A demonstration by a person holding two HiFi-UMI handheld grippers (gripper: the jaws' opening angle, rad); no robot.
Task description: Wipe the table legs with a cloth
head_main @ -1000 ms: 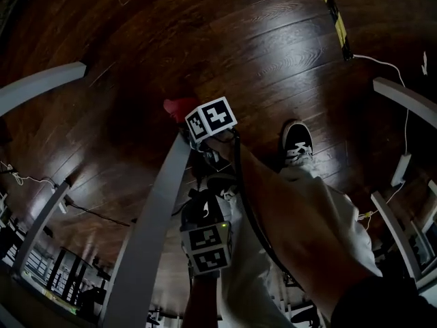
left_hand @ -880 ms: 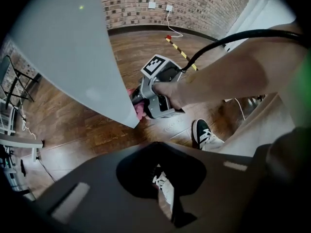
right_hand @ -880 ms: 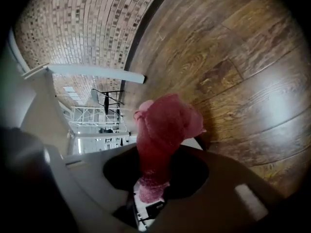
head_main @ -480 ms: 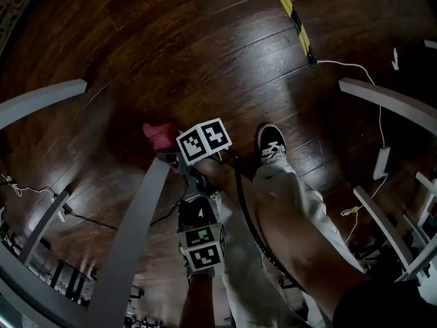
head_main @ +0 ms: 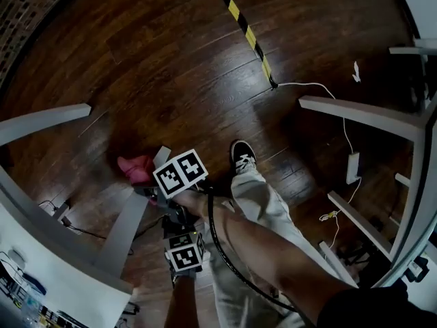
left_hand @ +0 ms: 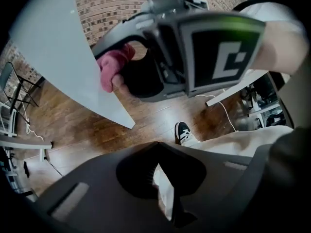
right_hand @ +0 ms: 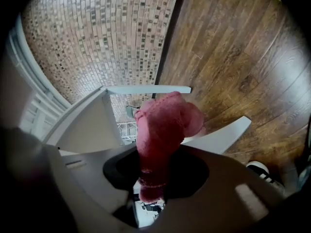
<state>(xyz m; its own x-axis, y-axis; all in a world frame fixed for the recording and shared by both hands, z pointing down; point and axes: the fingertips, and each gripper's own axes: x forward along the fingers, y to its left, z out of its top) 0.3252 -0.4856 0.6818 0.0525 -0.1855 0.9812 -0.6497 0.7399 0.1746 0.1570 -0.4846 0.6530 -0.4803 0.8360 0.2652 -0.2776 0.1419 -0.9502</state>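
A pink cloth (head_main: 135,167) is bunched against the lower end of a slanted grey table leg (head_main: 126,224), close to the wood floor. My right gripper (head_main: 151,186) is shut on the cloth. In the right gripper view the cloth (right_hand: 163,125) stands up out of the closed jaws, with the pale leg (right_hand: 218,135) right behind it. My left gripper (head_main: 179,227) hangs just behind the right one, apart from the leg. Its jaws (left_hand: 155,147) are shut on nothing. The left gripper view shows the cloth (left_hand: 114,69) pressed on the leg (left_hand: 73,57).
The person's shoe (head_main: 242,157) and pale trouser leg stand just right of the grippers. Other grey table legs (head_main: 355,115) (head_main: 41,121) flank the spot, and a white tabletop edge (head_main: 41,265) fills the lower left. A white cable (head_main: 328,94), a power strip (head_main: 353,168) and yellow-black floor tape (head_main: 242,26) lie beyond.
The head view has swung and pulled back. The cloth and right gripper now show lower and further left, still at the leg's lower end. The left gripper has kept close behind.
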